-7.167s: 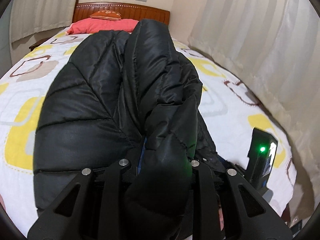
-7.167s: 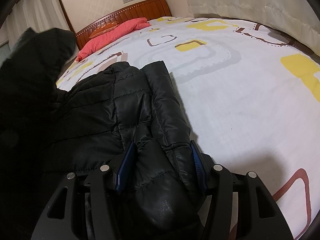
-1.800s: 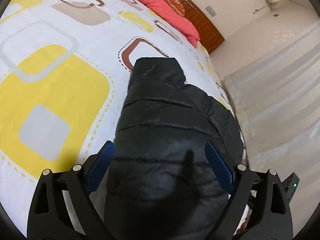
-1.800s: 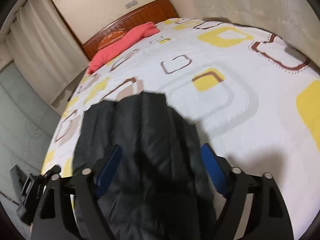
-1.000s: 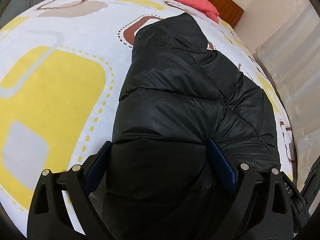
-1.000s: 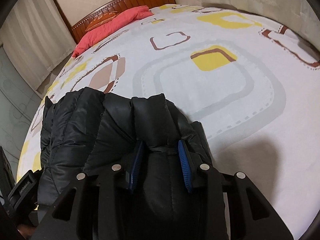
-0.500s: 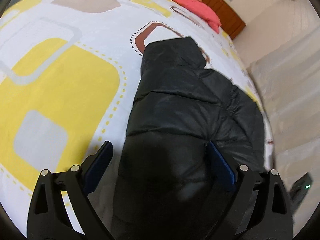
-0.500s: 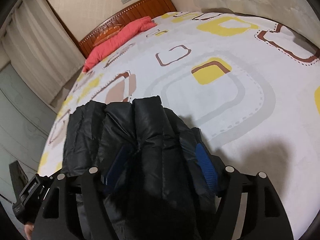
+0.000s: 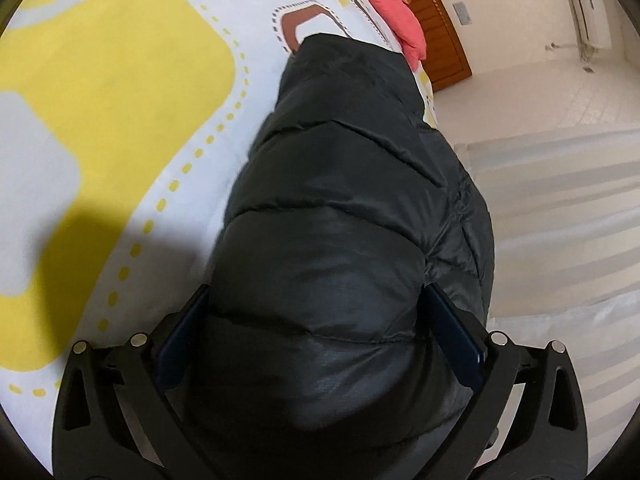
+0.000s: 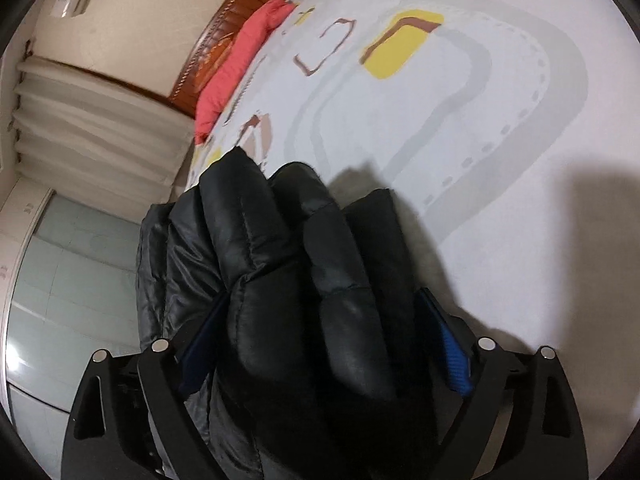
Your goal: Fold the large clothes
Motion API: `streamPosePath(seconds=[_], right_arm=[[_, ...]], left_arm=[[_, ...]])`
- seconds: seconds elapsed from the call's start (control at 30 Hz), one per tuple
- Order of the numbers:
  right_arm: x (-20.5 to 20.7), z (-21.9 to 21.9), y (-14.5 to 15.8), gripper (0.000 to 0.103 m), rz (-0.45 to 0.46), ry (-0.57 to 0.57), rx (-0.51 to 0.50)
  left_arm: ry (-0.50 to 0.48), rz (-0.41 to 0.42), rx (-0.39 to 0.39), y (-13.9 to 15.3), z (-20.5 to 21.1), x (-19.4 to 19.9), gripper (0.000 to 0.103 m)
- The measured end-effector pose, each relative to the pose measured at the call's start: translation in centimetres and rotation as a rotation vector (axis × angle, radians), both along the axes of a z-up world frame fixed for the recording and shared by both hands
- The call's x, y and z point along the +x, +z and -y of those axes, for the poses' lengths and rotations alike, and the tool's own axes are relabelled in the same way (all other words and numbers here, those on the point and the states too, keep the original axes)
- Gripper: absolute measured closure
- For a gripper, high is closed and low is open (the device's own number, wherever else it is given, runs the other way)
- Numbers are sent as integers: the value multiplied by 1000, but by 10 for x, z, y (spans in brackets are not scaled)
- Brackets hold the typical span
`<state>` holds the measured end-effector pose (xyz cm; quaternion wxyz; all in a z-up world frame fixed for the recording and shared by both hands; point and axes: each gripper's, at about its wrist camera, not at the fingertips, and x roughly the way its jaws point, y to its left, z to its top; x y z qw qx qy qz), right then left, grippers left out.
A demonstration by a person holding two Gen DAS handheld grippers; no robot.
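A black puffer jacket (image 9: 352, 200) lies folded in a thick bundle on the bed and fills the middle of the left wrist view. My left gripper (image 9: 316, 312) has its jaws wide apart with the bundle's near end between them. In the right wrist view the jacket (image 10: 288, 264) bulges up between the jaws of my right gripper (image 10: 324, 320), also wide apart around it. The blue pads (image 10: 452, 344) sit at the jacket's sides. Whether either gripper presses the fabric is unclear.
The bed has a white cover (image 9: 100, 80) with yellow and brown squares. A red pillow (image 10: 240, 64) lies by the wooden headboard (image 9: 444, 44). Pale curtains (image 9: 560, 220) hang to the right of the bed, and a glass door (image 10: 72, 280) stands at the left in the right wrist view.
Both cameras have tilted and lifted. The right gripper, narrow around a fold one second ago, now stands wide. The jacket bundle sits higher between both pairs of jaws.
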<state>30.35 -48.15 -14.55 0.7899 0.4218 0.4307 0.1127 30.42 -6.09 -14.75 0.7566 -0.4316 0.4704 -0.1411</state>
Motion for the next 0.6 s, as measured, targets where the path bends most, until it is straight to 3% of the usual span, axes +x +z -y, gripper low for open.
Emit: streamPosePath(seconds=[0.13,0.2,0.27,0.37,0.6], right_arm=[[2,-9,0,15,20,65,19],[2,-12,0,22,23,80,32],[2,-16,-1,37,24,94,62],[-3,-19,1,46,42,83,107],[5,-55,23,52,106,65,166]], left_arm=[[-42,42,-9,3,6,0,2],[-41,61,7,7,8,-4,6],[-40,75,17,9,13,-8,12],[-43,87,31,16,12,-9,16],[-46,172,117,59,-16,-1,16]])
